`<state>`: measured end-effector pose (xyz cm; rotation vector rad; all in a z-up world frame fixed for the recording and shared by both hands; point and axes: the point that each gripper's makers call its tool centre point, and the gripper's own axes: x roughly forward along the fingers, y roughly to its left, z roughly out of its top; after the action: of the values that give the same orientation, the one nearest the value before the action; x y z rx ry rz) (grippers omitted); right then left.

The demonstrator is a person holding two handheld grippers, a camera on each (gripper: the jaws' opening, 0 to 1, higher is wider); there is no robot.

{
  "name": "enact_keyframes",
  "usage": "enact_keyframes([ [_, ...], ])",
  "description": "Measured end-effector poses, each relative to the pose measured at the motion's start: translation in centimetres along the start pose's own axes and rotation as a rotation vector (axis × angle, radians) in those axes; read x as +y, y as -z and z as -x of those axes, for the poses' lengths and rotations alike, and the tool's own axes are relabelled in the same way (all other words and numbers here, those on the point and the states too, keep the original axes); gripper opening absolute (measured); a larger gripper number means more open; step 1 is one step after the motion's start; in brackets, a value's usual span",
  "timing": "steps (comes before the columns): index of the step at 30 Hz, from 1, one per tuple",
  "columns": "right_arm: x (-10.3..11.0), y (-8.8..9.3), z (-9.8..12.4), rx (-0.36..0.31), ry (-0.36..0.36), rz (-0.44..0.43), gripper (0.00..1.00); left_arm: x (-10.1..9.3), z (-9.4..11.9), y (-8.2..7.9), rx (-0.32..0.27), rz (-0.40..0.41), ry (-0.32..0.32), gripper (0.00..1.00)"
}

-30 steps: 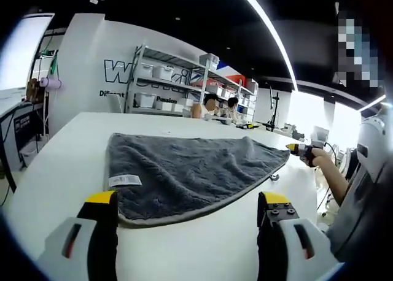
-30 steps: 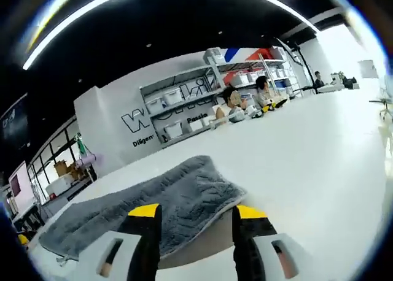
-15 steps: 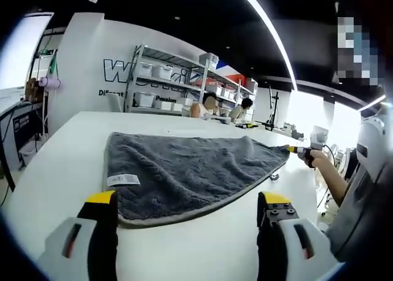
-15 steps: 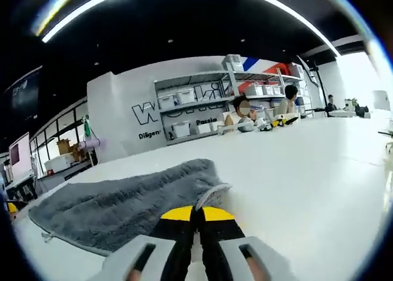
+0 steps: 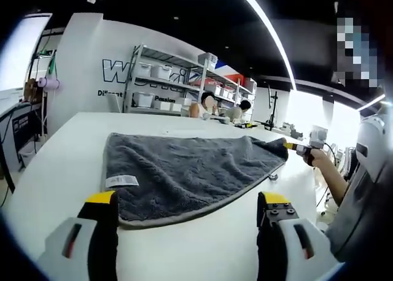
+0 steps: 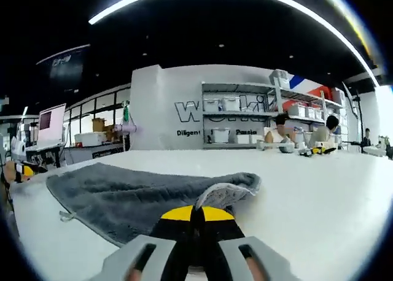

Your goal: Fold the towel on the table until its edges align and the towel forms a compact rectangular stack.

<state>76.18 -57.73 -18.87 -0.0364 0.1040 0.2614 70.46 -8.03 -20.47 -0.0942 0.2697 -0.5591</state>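
On the table [image 5: 55, 164], right gripper [image 6: 197, 215] pinches towel [image 5: 184, 170] corner, hiding it; left gripper [image 5: 187, 202] gapes empty.

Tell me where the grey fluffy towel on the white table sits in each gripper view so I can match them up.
Left gripper view: the grey fluffy towel spreads across the middle, beyond the open left gripper; its far right corner is lifted by the right gripper.
Right gripper view: it lies left of centre, its near corner pinched in the shut right gripper.
Shared landmark: the metal shelving with white bins.
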Motion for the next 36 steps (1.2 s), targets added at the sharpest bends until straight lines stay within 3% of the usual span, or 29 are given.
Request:
enact_keyframes([
  [5,2.7,0.2,-0.3,0.033,-0.074,0.163,0.03,0.0,0.2,-0.2,-0.003,-0.004,-0.002,0.99],
  [17,5.1,-1.0,0.1,0.015,-0.103,0.344,0.03,-0.1,0.5,-0.2,-0.008,-0.005,-0.004,0.99],
  [25,4.6,-4.3,1.0,-0.106,-0.063,0.318,0.03,0.0,0.7,-0.3,-0.012,-0.007,-0.010,0.99],
  [34,7.3,-4.5,0.6,-0.107,-0.134,0.378,0.03,-0.1,0.7,-0.2,-0.012,-0.005,-0.009,0.99],
  [36,8.3,-4.1,0.4,-0.089,-0.161,0.429,0.03,-0.1,0.7,-0.2,-0.013,-0.006,-0.009,0.99],
])
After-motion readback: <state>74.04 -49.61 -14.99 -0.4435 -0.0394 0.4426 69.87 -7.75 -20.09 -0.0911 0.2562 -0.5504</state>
